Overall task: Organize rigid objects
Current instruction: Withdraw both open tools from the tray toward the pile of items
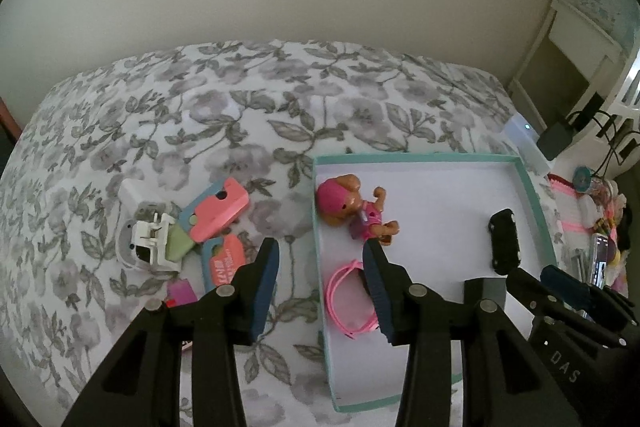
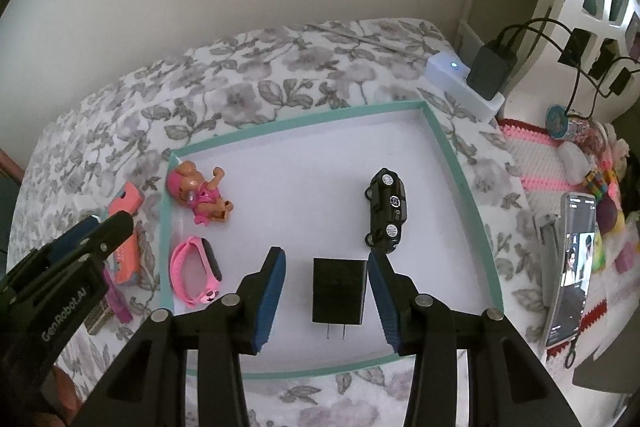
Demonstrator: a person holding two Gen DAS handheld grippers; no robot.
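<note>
A white tray with a teal rim (image 1: 520, 163) (image 2: 304, 121) lies on a floral bed cover. In it are a pink toy figure (image 1: 352, 207) (image 2: 200, 193), a black toy car (image 1: 504, 241) (image 2: 388, 211), a pink wristband (image 1: 352, 303) (image 2: 196, 267) and a black plug charger (image 2: 340, 291). My left gripper (image 1: 320, 243) (image 2: 108, 221) hangs open over the tray's left rim, above the wristband, holding nothing. My right gripper (image 2: 326, 253) (image 1: 534, 273) is open above the charger, which lies flat between the fingers with a gap on each side.
Left of the tray lie a white clip-like gadget (image 1: 148, 235), a coral case (image 1: 218, 213), a coral card pack (image 1: 226, 261) and a purple item (image 1: 182, 293). To the right are a phone (image 2: 572, 267), a white power strip (image 2: 460, 79) and a knitted mat with toys (image 2: 560, 163).
</note>
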